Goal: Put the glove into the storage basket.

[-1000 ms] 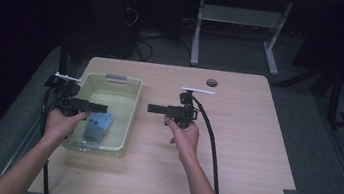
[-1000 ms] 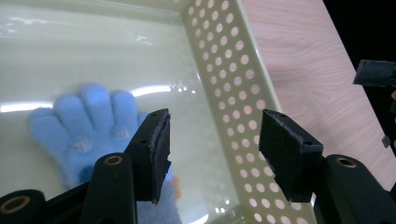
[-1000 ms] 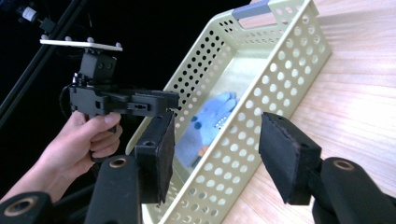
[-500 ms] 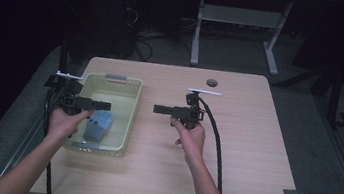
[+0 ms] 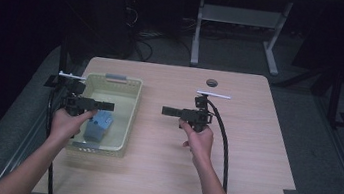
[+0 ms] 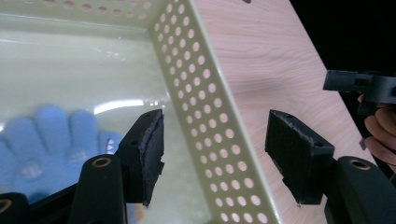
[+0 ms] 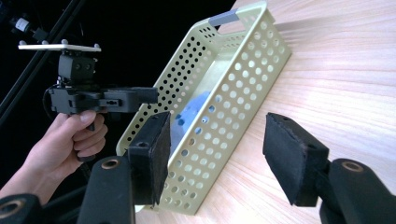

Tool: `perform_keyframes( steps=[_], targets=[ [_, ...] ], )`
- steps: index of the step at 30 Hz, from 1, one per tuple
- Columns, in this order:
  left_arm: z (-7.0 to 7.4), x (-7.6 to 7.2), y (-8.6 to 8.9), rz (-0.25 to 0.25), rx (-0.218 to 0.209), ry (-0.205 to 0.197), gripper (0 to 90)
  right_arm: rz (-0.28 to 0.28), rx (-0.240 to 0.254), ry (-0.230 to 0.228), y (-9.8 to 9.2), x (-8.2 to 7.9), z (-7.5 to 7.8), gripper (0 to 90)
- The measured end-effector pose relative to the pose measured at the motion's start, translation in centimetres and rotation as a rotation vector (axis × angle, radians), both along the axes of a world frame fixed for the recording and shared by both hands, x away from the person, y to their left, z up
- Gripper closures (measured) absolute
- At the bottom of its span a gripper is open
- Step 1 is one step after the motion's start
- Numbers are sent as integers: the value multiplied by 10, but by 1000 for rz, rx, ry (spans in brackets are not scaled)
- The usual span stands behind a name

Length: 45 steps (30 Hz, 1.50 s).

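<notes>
Blue glove [image 5: 98, 123] already lay in the basket [image 5: 129, 116] on the desk [image 5: 252, 163]. Left hand-held gripper [image 5: 108, 106] and right hand-held gripper [image 5: 167, 110], jaws just opening, stood spread and empty; little seemed left.

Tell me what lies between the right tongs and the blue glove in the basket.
In the high view, bare tabletop and the basket wall separate the right tongs from the blue glove; the right gripper view agrees.

Lying flat in the pale yellow perforated basket [image 5: 132, 99], near its front end: a blue glove [image 5: 99, 124], fingers spread.
</notes>
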<state>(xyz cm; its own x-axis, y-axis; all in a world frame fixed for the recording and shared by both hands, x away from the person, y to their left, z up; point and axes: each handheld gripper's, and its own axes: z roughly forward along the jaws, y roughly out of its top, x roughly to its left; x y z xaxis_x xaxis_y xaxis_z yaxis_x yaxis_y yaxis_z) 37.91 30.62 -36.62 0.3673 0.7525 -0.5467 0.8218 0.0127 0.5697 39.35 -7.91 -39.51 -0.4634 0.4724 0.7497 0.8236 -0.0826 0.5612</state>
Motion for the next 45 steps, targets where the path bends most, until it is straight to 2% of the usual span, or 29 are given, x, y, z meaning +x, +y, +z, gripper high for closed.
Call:
perform_keyframes(
  steps=[2,7,14,24,32,35,36,45],
  targets=[
    [1,-1,-5,-6,-14,-6,369,-1,1,-5,-4,-1,0,411],
    [5,-1,-19,-35,-17,-19,366,-16,6,-1,-17,-4,-2,408],
    [10,-3,-46,-99,-31,-44,365,-43,13,-5,-35,-9,-2,404],
    [12,-6,-68,-148,-54,-67,356,-63,10,-6,-51,-14,-1,399],
    [10,-10,-92,-193,-65,-72,343,-93,13,3,-70,-21,-2,390],
    [9,-12,-102,-208,-56,-76,338,-92,5,4,-75,-24,-1,386],
    [8,-13,-108,-222,-62,-75,338,-94,-5,-10,-79,-24,-1,382],
    [3,-17,-130,-251,-65,-81,327,-115,-16,-17,-98,-30,-1,378]
  ],
)
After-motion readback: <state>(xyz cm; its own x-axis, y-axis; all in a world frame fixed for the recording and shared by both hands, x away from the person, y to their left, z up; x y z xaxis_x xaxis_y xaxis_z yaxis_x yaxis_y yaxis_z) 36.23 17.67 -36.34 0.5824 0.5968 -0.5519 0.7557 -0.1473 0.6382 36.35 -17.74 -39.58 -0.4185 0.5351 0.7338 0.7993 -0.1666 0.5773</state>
